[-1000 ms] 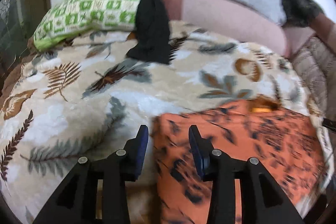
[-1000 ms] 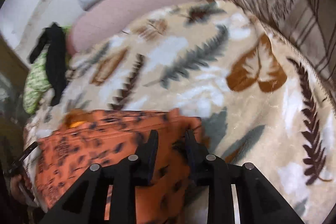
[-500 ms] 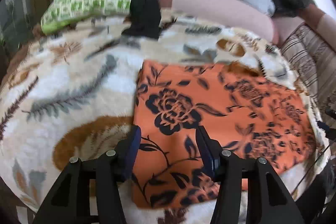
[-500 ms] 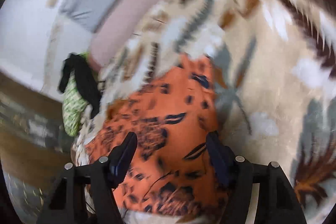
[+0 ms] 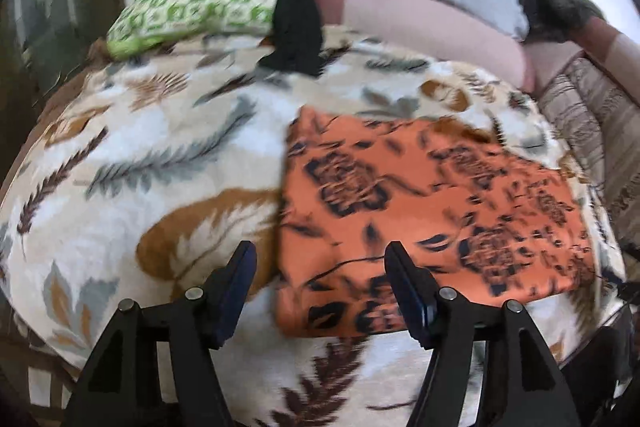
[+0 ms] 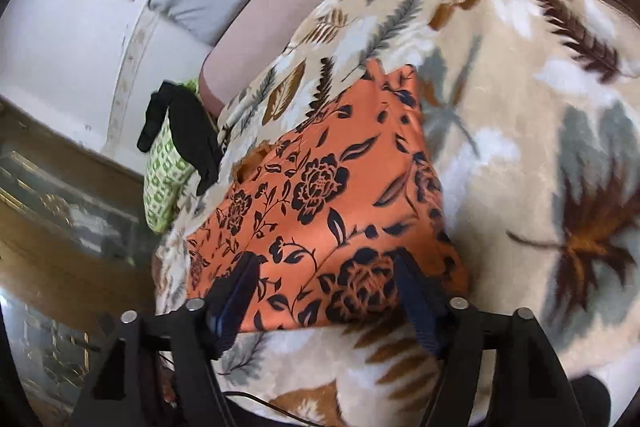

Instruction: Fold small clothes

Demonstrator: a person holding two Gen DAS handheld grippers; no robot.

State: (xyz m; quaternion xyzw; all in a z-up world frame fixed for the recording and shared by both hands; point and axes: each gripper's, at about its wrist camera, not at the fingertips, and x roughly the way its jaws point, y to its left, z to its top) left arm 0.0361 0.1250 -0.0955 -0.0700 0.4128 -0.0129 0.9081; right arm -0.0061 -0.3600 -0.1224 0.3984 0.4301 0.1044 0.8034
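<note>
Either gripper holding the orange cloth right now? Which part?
Neither. The left gripper and right gripper have just been opening; the orange cloth lies loose on the blanket.

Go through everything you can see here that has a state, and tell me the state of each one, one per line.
orange floral garment: folded, lying flat on the blanket, not held.
left gripper: open, jaws just been widening, nothing pressed between them.
right gripper: open, jaws just been widening, above the garment's near edge.
black garment: unfolded, draped over the green pillow.
green pillow: lying at the blanket's far edge.
</note>
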